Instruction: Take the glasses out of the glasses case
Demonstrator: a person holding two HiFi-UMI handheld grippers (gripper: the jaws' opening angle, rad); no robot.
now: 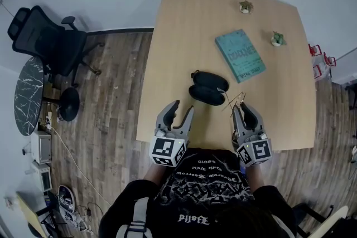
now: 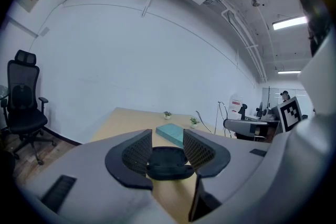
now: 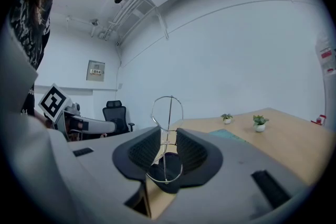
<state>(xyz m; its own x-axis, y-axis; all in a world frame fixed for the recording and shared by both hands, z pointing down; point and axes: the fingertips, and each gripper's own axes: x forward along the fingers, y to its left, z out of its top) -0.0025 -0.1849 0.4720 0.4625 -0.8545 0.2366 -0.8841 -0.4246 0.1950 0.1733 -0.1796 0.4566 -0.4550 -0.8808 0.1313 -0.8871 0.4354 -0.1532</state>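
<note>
Right gripper (image 1: 241,108) clamped on thin wire-frame glasses (image 3: 169,113), above light wooden table (image 1: 184,36). Left gripper (image 1: 184,106) jaws apart, empty. Open black oval glasses case (image 1: 207,87) at its 1 o'clock.

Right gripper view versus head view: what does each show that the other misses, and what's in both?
Only the right gripper view: the right hand-held gripper's pads pressing on the wire-framed glasses, lenses one above the other. Only the head view: the whole open glasses case, and the left hand-held gripper, jaws apart with nothing between. Both: the glasses, teal book, two potted plants, wooden table.
</note>
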